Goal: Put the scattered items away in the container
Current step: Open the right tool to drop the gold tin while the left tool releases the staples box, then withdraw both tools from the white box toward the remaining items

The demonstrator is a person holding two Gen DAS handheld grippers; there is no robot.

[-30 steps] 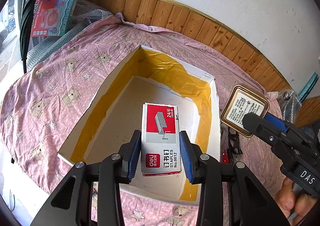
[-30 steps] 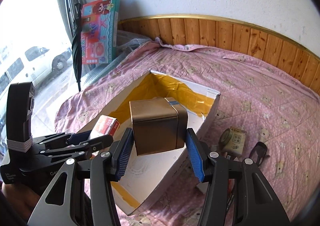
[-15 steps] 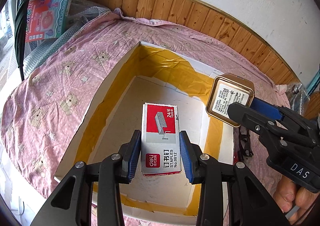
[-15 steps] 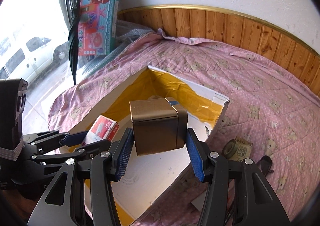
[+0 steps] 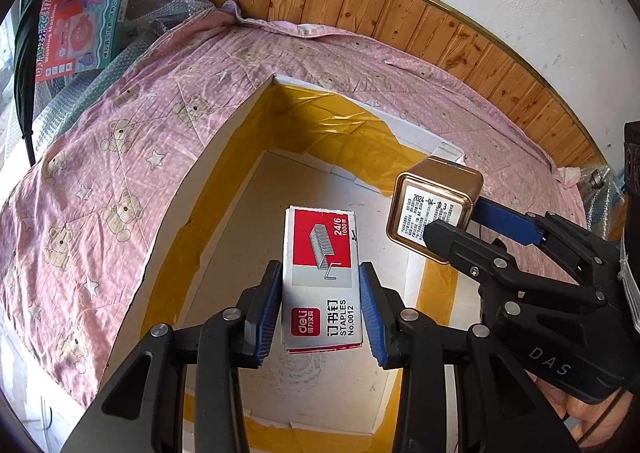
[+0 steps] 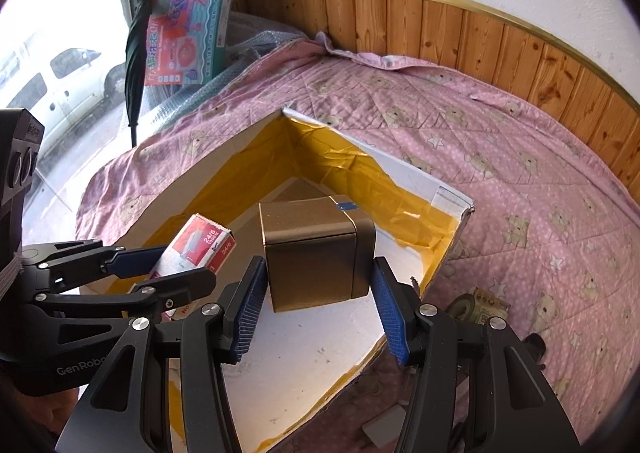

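A white cardboard box (image 5: 224,149) lined with yellow tape lies open on the pink bear-print bedspread (image 5: 100,173). My left gripper (image 5: 320,293) is shut on a red and silver staples box (image 5: 322,253), held above the box's floor. My right gripper (image 6: 318,273) is shut on a gold square tin (image 6: 316,249), which hangs over the container's right part. In the left wrist view the tin (image 5: 436,209) shows its label, right of the staples box. In the right wrist view the left gripper (image 6: 184,265) and staples box (image 6: 196,245) are at the left, over the container (image 6: 400,169).
A small roll with a label (image 6: 478,307) and a dark object (image 6: 534,345) lie on the bedspread right of the container. A toy carton (image 6: 192,13) and a folded umbrella (image 6: 134,53) lean at the back left. Wood panelling (image 5: 400,25) borders the bed.
Both grippers have moved forward and lower over the container. The gold tin has gone from outside the right rim to above the inside. Both items stay gripped.
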